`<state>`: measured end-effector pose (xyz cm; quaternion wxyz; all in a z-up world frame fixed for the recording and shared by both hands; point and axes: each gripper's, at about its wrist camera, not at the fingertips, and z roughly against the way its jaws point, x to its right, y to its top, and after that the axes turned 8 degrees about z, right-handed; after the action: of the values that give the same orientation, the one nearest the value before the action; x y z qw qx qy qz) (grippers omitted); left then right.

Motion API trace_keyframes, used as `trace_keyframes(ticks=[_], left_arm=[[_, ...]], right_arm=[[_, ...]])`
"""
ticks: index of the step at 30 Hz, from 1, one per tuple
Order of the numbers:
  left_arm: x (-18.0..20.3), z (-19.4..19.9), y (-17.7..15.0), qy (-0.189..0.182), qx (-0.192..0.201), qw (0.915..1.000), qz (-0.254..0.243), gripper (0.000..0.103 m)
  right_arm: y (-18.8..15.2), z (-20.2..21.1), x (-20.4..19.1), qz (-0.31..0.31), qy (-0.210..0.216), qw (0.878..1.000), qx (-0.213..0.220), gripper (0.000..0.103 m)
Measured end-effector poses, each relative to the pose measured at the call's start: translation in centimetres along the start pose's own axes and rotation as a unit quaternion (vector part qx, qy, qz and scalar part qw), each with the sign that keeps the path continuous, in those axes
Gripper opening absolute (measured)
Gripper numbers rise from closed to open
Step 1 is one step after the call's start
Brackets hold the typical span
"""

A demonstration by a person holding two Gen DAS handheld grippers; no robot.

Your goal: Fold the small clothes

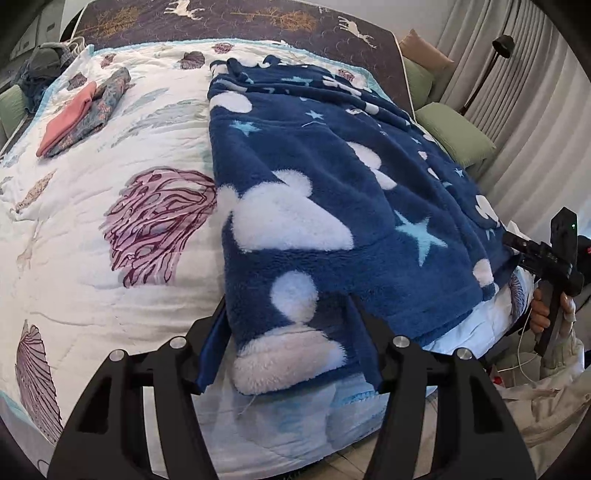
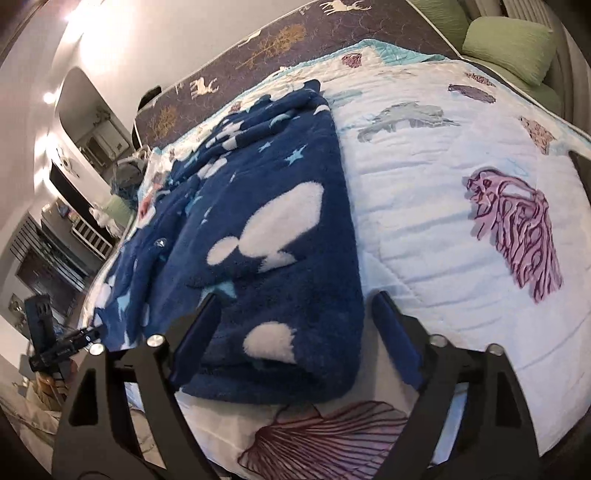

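Note:
A fluffy navy garment with white clouds and light blue stars (image 1: 332, 192) lies folded lengthwise on the bed; it also shows in the right wrist view (image 2: 266, 236). My left gripper (image 1: 288, 314) is open, its fingers straddling the garment's near corner at the bed edge. My right gripper (image 2: 295, 306) is open, its fingers on either side of the garment's other near corner. The right gripper also appears in the left wrist view (image 1: 554, 266), held by a hand at the garment's far right hem. The left gripper shows in the right wrist view (image 2: 55, 339).
The white quilt with purple shell prints (image 1: 110, 206) covers the bed. A folded pink cloth on a patterned one (image 1: 77, 118) lies at the far left. Green pillows (image 1: 454, 129) sit beside the bed. A dark deer-print sheet (image 1: 258, 18) lies at the far end.

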<state>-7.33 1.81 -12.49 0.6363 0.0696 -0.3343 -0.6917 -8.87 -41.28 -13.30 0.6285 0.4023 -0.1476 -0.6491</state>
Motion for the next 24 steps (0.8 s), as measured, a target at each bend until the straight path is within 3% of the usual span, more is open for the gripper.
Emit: trace_keyframes(ticks=[1, 3, 4, 5, 6, 9, 10, 11, 12, 15, 17, 18, 19, 21, 24], left_arm=[[-0.1, 0.0, 0.1, -0.005, -0.004, 1.0000, 0.002, 0.055], [-0.3, 0.1, 0.3, -0.014, -0.011, 0.9998, 0.008, 0.035], [-0.3, 0.2, 0.3, -0.017, -0.014, 0.9997, 0.010, 0.029], [-0.3, 0.2, 0.3, -0.019, -0.015, 0.9996, 0.011, 0.019], [-0.2, 0.3, 0.3, -0.023, -0.017, 0.9995, 0.013, 0.017], [0.4, 0.6, 0.2, -0.017, -0.011, 0.9998, 0.002, 0.017], [0.3, 0.6, 0.2, -0.017, -0.012, 0.9998, 0.001, 0.018], [0.0, 0.3, 0.2, -0.023, -0.019, 0.9995, 0.008, 0.020], [-0.5, 0.0, 0.1, -0.027, -0.024, 0.9992, 0.016, 0.029], [-0.7, -0.2, -0.1, -0.050, -0.023, 0.9982, 0.025, 0.046], [0.0, -0.3, -0.2, -0.045, -0.018, 0.9988, 0.010, 0.046], [0.3, -0.3, -0.2, -0.035, -0.013, 0.9993, 0.001, 0.024], [0.6, -0.1, -0.1, -0.029, -0.010, 0.9995, -0.004, 0.013], [0.5, 1.2, 0.3, -0.050, 0.004, 0.9987, 0.010, 0.013], [0.7, 3.8, 1.1, -0.059, 0.041, 0.9974, 0.002, 0.013]], right_arm=[[0.1, 0.0, 0.2, -0.003, -0.005, 1.000, -0.001, 0.053], [0.4, 0.1, 1.2, -0.028, -0.001, 1.000, -0.005, 0.032], [0.4, 0.0, 1.8, -0.041, 0.013, 0.999, -0.007, 0.029], [0.3, 0.0, 2.2, -0.053, 0.031, 0.998, -0.009, 0.026], [0.3, 0.0, 2.3, -0.056, 0.040, 0.998, -0.011, 0.024], [0.4, 0.3, 1.7, -0.037, 0.044, 0.998, -0.012, 0.025], [0.4, 0.4, 1.5, -0.035, 0.048, 0.998, -0.016, 0.033], [0.4, 0.2, 1.5, -0.035, 0.053, 0.998, -0.023, 0.042], [0.4, -0.3, 1.5, -0.037, 0.079, 0.996, -0.037, 0.057], [0.6, -0.9, 1.0, -0.020, 0.082, 0.995, -0.047, 0.061], [0.9, -1.2, 0.8, -0.016, 0.077, 0.996, -0.050, 0.051], [1.0, -1.2, 0.9, -0.021, 0.060, 0.997, -0.050, 0.021], [1.2, -1.3, 1.3, -0.038, 0.060, 0.996, -0.055, 0.017], [1.4, -0.8, 1.9, -0.073, 0.096, 0.992, -0.044, 0.014], [2.0, 1.4, 1.2, -0.063, 0.106, 0.992, -0.009, 0.013]])
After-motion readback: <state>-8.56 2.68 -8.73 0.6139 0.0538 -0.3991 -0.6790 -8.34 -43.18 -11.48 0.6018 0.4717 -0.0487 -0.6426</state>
